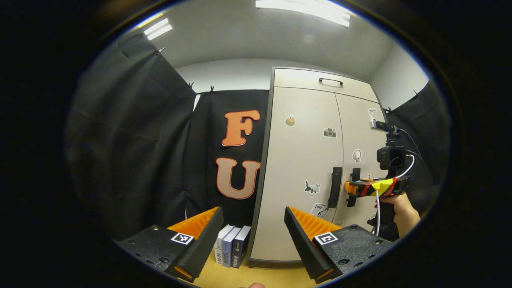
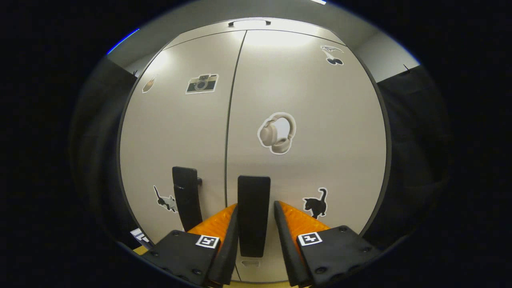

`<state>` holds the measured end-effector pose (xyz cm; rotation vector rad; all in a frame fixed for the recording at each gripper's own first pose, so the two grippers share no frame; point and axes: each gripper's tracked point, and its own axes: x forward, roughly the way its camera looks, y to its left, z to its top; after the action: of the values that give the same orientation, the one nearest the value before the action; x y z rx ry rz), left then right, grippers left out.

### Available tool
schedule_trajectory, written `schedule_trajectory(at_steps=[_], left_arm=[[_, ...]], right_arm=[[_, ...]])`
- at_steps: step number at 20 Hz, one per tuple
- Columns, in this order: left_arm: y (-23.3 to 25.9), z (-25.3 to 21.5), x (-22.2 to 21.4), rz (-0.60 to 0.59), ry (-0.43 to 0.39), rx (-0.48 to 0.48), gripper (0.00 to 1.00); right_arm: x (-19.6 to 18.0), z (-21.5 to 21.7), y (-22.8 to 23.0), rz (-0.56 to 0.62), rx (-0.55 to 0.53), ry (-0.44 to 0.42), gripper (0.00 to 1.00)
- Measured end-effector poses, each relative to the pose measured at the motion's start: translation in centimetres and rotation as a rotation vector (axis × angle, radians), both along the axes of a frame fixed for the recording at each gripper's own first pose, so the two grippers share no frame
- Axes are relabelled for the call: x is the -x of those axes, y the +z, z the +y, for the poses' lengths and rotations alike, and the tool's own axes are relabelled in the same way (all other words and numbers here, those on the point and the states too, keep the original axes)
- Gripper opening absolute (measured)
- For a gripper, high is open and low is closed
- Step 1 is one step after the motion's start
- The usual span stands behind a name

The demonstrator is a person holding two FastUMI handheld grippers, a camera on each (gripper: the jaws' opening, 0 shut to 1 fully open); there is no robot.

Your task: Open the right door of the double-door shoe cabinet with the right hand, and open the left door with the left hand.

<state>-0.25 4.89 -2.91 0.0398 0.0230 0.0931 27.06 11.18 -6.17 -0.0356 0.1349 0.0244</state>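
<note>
I have the right gripper fingers apart, straddling the right door handle, not clamped | left gripper fingers apart, well off that handle, left door handle untouched | risk: pulling before closing slips off

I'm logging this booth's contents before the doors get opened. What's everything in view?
shoe cabinet: one, beige, doors closed, against the back wall
door handles: two, black; right handle between the right gripper's fingers, left handle beside it
top handle: one, dark, above the doors
stickers: several, on both doors, including headphones
books: three, upright, left of the cabinet
left gripper: open, back from the cabinet
right gripper: astride the right handle
hand: holding the right gripper
</note>
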Motion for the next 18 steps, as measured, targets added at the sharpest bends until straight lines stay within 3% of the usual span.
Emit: schedule_trajectory(at_steps=[1,2,3,5,13,18], left_arm=[[-0.1,0.0,0.0,-0.001,-0.001,-0.002,0.94],[-0.1,0.0,0.0,-0.001,0.000,-0.003,0.94],[0.0,0.0,0.1,-0.002,0.000,-0.001,0.94],[-0.1,0.0,0.2,-0.001,0.001,0.003,0.94],[0.3,0.2,0.7,-0.001,0.024,0.003,0.94],[1.9,-1.2,1.3,-0.025,0.056,0.027,0.94]], right_arm=[[0.3,0.0,0.1,-0.005,0.001,-0.001,0.53],[0.5,0.1,0.3,0.000,-0.020,-0.003,0.37],[0.2,0.1,0.0,0.006,-0.043,0.011,0.37],[-0.1,0.1,-0.1,0.016,-0.054,0.017,0.25],[1.7,0.1,0.0,0.056,-0.062,0.088,0.25],[6.0,-1.2,0.4,0.083,-0.103,0.173,0.25]])
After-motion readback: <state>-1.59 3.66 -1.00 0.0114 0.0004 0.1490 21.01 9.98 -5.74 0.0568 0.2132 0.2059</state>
